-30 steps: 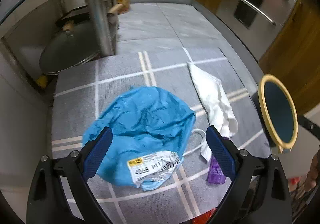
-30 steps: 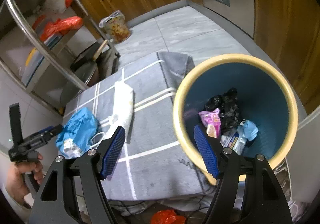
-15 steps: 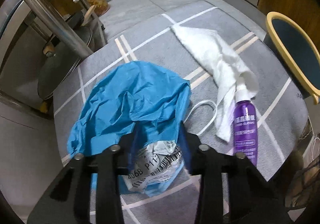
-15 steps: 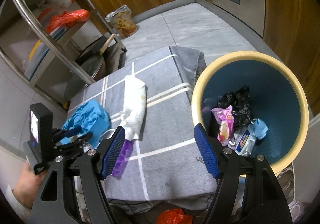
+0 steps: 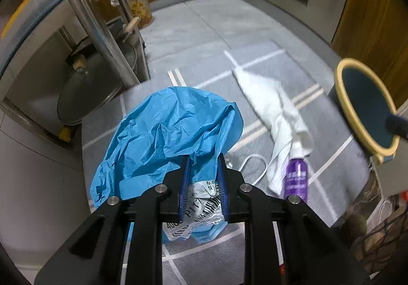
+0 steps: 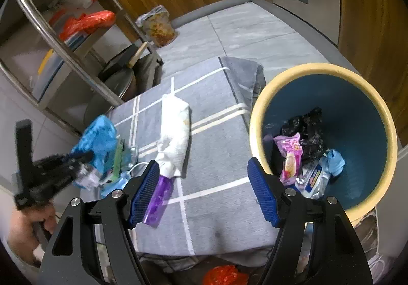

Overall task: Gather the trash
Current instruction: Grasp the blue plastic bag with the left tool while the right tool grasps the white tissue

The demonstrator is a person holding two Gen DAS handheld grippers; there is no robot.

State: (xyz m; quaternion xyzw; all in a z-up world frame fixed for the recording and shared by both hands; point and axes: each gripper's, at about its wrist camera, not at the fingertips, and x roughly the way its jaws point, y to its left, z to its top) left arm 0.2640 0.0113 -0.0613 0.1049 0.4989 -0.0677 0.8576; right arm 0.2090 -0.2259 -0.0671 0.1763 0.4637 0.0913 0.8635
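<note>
Already several wrappers lie in the bin (image 6: 257,116) ahead of the wide-open, empty right gripper (image 6: 204,193); the blue bag (image 5: 168,129), just clamped by the left gripper (image 5: 202,183), remains to be binned.

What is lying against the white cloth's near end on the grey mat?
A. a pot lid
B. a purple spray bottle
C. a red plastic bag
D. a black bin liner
B: the purple spray bottle lies on the grey mat with its white nozzle end touching the near end of the white cloth.
</note>
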